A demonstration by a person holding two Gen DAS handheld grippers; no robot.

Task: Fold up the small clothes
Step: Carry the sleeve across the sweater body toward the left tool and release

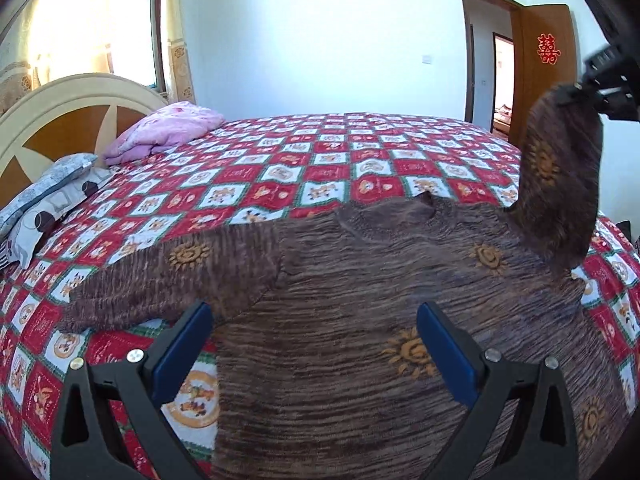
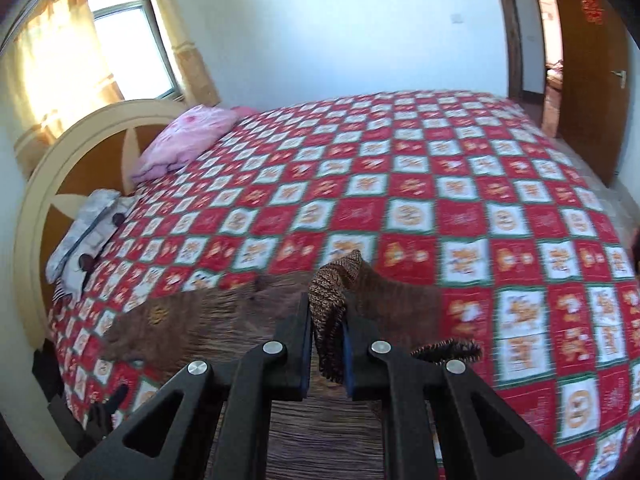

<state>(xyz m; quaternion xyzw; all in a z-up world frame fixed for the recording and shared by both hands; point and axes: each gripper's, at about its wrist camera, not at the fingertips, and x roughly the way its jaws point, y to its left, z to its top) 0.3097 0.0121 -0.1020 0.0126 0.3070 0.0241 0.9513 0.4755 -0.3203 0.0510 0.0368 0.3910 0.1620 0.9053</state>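
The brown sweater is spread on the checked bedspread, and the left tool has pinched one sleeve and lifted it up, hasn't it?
Not the left one. The right tool is shut on the sleeve of the brown sweater, as the right wrist view shows. The left tool stands open and empty over the sweater, which does lie on the checked bedspread.

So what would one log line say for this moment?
stage: folding sweater | right gripper: shut on sleeve, lifted | left gripper: open, above sweater | surface: bedspread
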